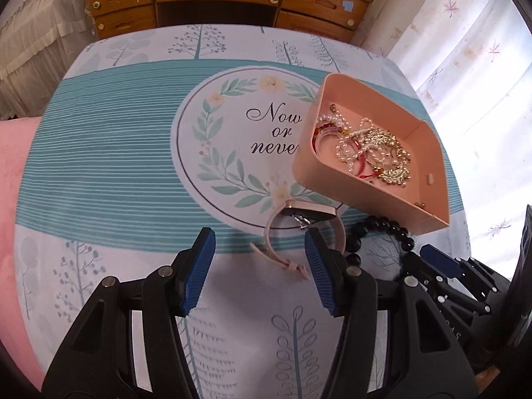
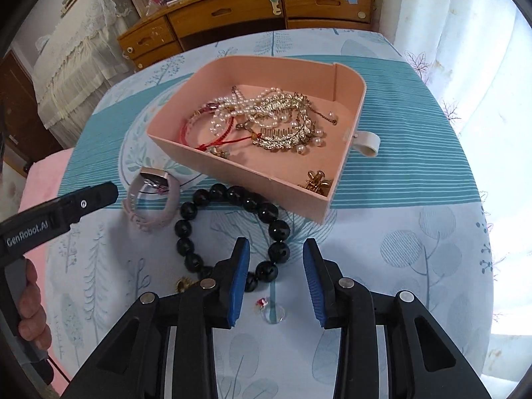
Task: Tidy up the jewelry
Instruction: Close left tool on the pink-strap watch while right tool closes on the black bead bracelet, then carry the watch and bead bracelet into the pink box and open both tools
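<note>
- Right gripper [image 2: 276,277]: blue-padded jaws parted, nothing gripped. They point down at the tablecloth [image 2: 399,266], with a small clear earring [image 2: 271,311] lying between and below the pads.
- Black bead bracelet [image 2: 232,232]: flat on the cloth, its near beads just beside the right gripper's left pad; no contact can be confirmed.
- Left gripper [image 1: 259,266]: jaws wide apart, empty, above the pink watch [image 1: 299,229].
- Pink watch: rests on the cloth between the bracelet and the printed circle.
- Pink tray [image 2: 232,166]: behind the bracelet, containing pearl strands [image 2: 232,109], a gold comb [image 2: 286,126] and red cord.
</note>
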Demonstrator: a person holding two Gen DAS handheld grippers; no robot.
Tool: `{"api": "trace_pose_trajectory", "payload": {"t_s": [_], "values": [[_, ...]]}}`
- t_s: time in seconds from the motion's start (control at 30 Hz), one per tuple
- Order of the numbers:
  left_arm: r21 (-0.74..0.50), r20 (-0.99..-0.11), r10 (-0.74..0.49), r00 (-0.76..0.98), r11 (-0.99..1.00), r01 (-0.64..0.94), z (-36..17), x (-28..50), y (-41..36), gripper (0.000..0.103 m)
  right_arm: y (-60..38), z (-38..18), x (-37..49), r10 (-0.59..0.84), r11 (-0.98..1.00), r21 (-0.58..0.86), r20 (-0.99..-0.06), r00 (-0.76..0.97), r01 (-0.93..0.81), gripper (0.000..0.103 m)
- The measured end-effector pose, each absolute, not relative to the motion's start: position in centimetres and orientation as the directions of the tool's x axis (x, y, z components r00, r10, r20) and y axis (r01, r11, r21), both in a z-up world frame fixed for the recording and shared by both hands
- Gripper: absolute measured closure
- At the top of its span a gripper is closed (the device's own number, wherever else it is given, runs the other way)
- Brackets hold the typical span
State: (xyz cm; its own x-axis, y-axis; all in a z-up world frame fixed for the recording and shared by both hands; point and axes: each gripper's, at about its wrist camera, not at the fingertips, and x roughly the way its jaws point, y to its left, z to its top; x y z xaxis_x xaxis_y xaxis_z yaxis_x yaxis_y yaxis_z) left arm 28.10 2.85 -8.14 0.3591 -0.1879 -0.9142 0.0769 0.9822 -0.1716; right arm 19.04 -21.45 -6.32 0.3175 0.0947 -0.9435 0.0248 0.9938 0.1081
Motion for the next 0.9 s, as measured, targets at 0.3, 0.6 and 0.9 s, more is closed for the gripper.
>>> {"api": "trace_pose_trajectory", "payload": {"t_s": [0.3, 0.6, 0.9], "values": [[-0.106, -0.946, -0.133, 0.296, 0.989, 0.104, -10.8, 29.7, 1.1, 0.064, -20.5, -8.2, 20.2, 0.021, 1.000, 0.022, -0.949, 0.315, -0.002, 0.083], [-0.039, -0.949, -0.075, 0.307, 0.992, 0.122, -10.9, 29.7, 0.9, 0.100, -20.0, -8.4, 20.4, 0.028, 0.999, 0.017, -0.948, 0.317, -0.037, 0.089], [-0.027, -0.903, -0.073, 0.423, 0.993, 0.113, -6.0, 27.1, 0.8, 0.100, -21.1, -6.4, 17.9, 0.125, 0.992, 0.124, -0.937, 0.325, -0.026, 0.089]]}}
